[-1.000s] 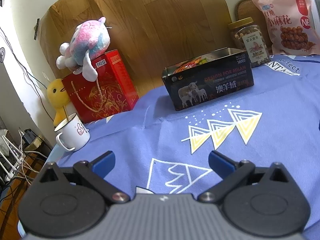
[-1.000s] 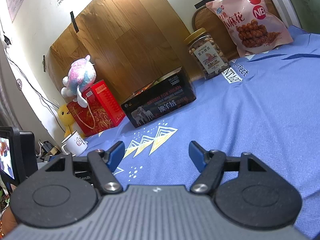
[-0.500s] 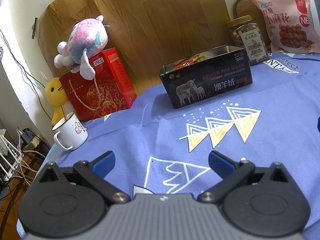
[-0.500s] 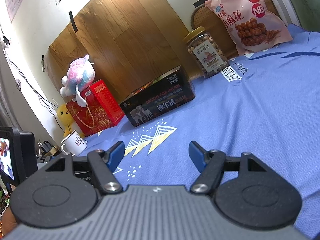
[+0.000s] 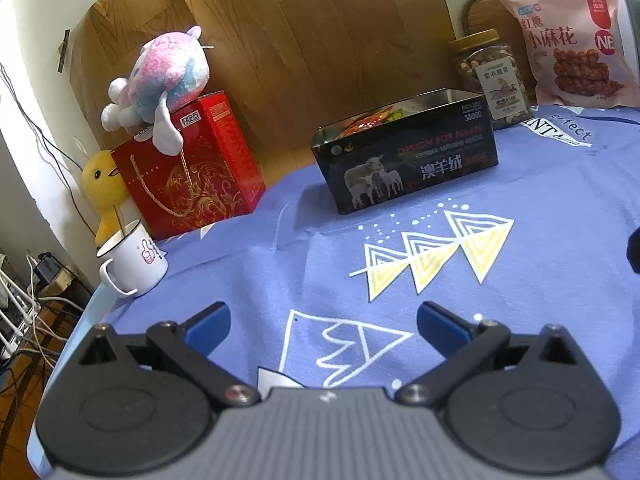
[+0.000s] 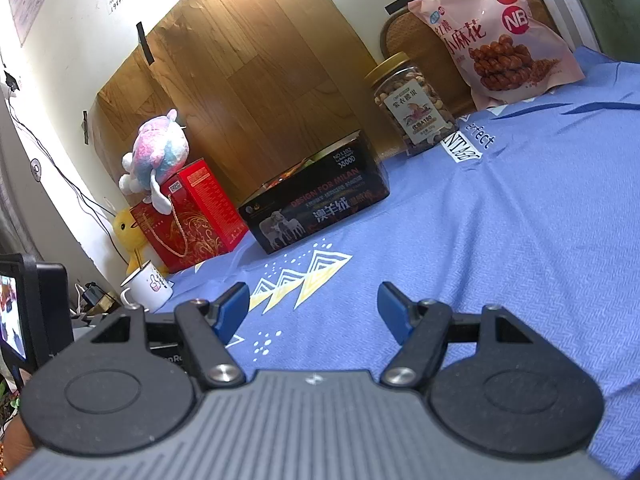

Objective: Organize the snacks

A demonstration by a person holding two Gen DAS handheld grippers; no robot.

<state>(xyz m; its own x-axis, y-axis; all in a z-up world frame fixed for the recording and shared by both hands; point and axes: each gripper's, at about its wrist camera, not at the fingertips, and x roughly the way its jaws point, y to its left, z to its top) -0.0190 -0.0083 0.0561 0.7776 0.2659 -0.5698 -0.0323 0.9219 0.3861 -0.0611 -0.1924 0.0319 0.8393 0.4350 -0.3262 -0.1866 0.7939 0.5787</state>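
Observation:
A black open tin (image 5: pixel 412 160) (image 6: pixel 320 208) printed with sheep stands at the back of the blue cloth, colourful snack packets showing inside it. Right of it is a clear nut jar (image 5: pixel 490 76) (image 6: pixel 412 100) with a tan lid, and a pink bag of twisted fried snacks (image 5: pixel 568 44) (image 6: pixel 500 32) leans on the wall. My left gripper (image 5: pixel 324 324) hangs open low over the cloth, nothing between its blue pads. My right gripper (image 6: pixel 314 310) is likewise open and empty, well short of the tin.
A red gift bag (image 5: pixel 192 172) (image 6: pixel 188 216) carries a pink plush toy (image 5: pixel 160 76) at the back left, with a yellow duck (image 5: pixel 102 184) and a white mug (image 5: pixel 134 260) (image 6: pixel 146 286) near the table's left edge. Cables lie on the floor beyond it. A small screen (image 6: pixel 16 312) shows at far left.
Both grippers stay open and empty. The left view has drifted back and tilted slightly, so the tin and jar sit a little farther off. The right view has barely shifted.

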